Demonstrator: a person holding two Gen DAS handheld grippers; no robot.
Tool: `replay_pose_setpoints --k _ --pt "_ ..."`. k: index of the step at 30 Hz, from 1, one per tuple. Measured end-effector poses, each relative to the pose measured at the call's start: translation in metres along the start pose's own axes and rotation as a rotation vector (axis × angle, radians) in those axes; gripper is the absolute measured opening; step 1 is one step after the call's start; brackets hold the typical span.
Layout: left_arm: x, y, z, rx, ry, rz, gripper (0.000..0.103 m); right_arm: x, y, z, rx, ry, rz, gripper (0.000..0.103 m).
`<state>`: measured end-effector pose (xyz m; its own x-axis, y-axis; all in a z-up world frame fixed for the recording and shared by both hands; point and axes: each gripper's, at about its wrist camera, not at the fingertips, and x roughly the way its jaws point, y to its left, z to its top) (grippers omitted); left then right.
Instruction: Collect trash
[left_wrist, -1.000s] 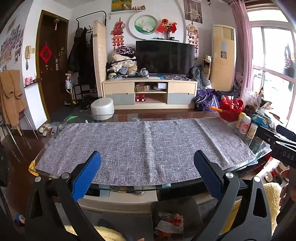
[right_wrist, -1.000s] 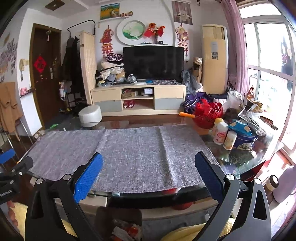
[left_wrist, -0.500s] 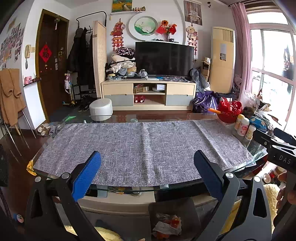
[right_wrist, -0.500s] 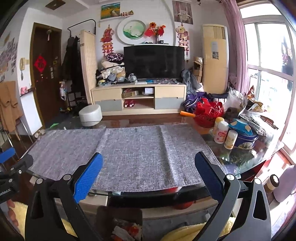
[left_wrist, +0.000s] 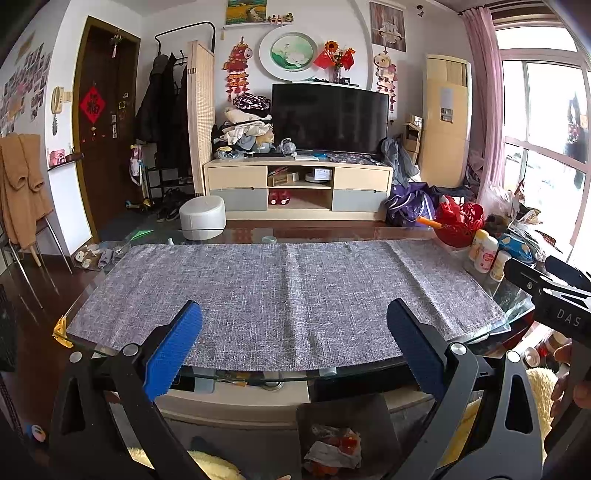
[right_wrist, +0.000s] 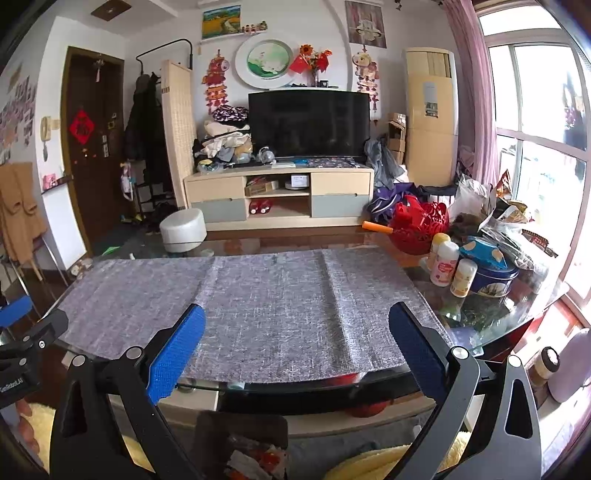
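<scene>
From the left wrist camera, your left tool (left_wrist: 294, 334) hangs above the near edge of the glass worktop (left_wrist: 258, 374), its blue pads spread wide with nothing between them. The grey cloth (left_wrist: 280, 291) covering most of the worktop carries no litter that you can make out. The trash (left_wrist: 332, 448) sits lower down: crumpled pale wrappers with red-orange bits lie inside a dark bin (left_wrist: 343, 410) on the floor just below the worktop's front edge, between the tool's arms in this view. At the right edge you see the body of the other tool, and beyond it a red basket (left_wrist: 460, 221) and small bottles (left_wrist: 485, 254) at the worktop's far right end. From the right wrist camera, your right tool (right_wrist: 297, 336) is likewise fully open and holds nothing, poised over the same front edge. The bin (right_wrist: 242, 424) shows at the bottom with wrappers (right_wrist: 255, 459) in it, and the right end of the worktop is crowded with bottles (right_wrist: 447, 264), a blue tin (right_wrist: 491, 273) and crinkled snack bags (right_wrist: 509, 212). You seem to be between pickups, or possibly finished, since the cloth looks cleared. If anything remains, it is probably among those bags on the right; the next move calls for swinging the right tool over there, choosing a loose wrapper, and closing on it without knocking the bottles.
</scene>
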<state>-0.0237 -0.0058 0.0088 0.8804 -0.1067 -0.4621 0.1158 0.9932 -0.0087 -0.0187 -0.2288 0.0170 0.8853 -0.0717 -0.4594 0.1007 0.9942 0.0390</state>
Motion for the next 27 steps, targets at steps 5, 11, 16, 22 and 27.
replay_pose_setpoints --k 5,11,16,22,27 --pt "0.0001 -0.0001 0.0 -0.002 0.001 0.0 0.095 -0.001 0.0012 -0.0004 0.002 -0.001 0.002 0.1" --pt "-0.0005 -0.0012 0.0001 -0.002 0.001 0.003 0.095 -0.0013 0.0016 0.0004 0.003 0.002 0.007 0.1" --pt "-0.0012 -0.0022 0.0002 -0.002 0.002 0.002 0.095 -0.0008 0.0019 0.0005 0.005 0.003 0.008 0.1" --pt "-0.0013 -0.0022 0.0005 -0.004 0.003 0.004 0.095 0.001 0.004 0.0012 0.007 0.008 0.013 0.1" --pt "-0.0025 -0.0028 0.0009 -0.005 0.003 0.003 0.095 0.0012 0.0041 0.001 0.008 0.01 0.016 0.1"
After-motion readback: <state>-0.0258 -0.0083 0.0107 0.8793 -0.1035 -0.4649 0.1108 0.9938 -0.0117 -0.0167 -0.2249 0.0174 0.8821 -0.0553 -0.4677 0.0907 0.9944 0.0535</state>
